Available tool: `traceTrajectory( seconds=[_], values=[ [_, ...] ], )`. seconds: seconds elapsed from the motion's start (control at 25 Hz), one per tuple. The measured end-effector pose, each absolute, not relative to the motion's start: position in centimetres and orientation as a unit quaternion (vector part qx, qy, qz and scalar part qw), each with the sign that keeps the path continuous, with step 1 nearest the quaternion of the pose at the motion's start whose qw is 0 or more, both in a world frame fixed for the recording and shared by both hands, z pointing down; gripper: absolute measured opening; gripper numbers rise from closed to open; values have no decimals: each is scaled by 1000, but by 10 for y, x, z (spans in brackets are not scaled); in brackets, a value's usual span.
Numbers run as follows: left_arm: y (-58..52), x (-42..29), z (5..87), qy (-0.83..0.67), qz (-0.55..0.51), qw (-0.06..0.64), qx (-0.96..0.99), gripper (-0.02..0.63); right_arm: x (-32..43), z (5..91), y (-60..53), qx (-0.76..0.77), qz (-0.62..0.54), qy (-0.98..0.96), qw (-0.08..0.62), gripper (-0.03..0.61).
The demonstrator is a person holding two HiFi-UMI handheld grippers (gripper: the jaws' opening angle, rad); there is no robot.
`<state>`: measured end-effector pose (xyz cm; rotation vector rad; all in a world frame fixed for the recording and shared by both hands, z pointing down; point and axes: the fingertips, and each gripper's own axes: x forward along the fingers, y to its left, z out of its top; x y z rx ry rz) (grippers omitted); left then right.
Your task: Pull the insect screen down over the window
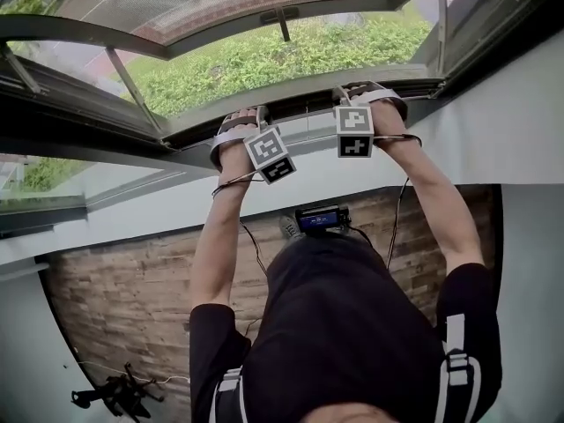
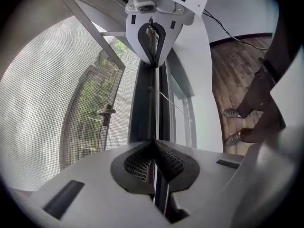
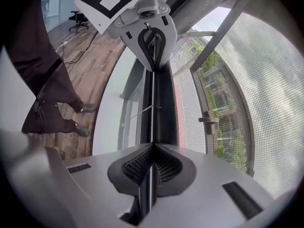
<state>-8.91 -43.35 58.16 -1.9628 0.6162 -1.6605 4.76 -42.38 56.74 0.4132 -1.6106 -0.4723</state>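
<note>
The insect screen's grey mesh [image 1: 203, 3] stretches across the top of the window opening, ending in a dark bottom bar [image 1: 304, 104]. My left gripper [image 1: 245, 115] and my right gripper [image 1: 357, 92] both pinch that bar from the room side, a short way apart. In the left gripper view the jaws [image 2: 154, 144] are shut on a thin lip of the bar [image 2: 147, 108], with mesh [image 2: 42, 103] to the left. The right gripper [image 3: 152, 148] is likewise shut on the bar [image 3: 161, 103], beside mesh [image 3: 266, 70]. Each gripper view shows the other gripper further along the bar.
Behind the mesh is an open casement with a handle [image 3: 207, 119] and green shrubs [image 1: 264, 55]. Below the window are a white wall [image 1: 502, 139] and a wooden floor [image 1: 115, 298], where a black object [image 1: 115, 395] lies. The person's shoes [image 2: 232, 113] stand close to the wall.
</note>
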Motion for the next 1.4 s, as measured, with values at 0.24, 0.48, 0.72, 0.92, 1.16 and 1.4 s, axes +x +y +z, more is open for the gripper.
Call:
traceTrajectory(
  seconds=[0.24, 0.48, 0.72, 0.92, 1.16, 1.4],
  values=[
    [-430, -88, 596, 229, -612, 235, -720, 17, 48, 586, -423, 184, -208, -706, 651, 15],
    [-421, -90, 626, 204, -625, 205, -725, 17, 48, 619, -421, 171, -189, -714, 652, 15],
    [-431, -87, 635, 240, -594, 200, -741, 20, 48, 631, -426, 187, -189, -712, 650, 14],
    [-429, -89, 640, 246, -604, 213, -728, 20, 49, 629, -419, 193, -187, -703, 659, 14],
    [-430, -87, 641, 258, -595, 227, -726, 18, 50, 634, -427, 217, -215, -696, 650, 14],
    [-427, -91, 647, 255, -592, 213, -734, 9, 47, 633, -416, 209, -190, -710, 645, 14]
  ],
)
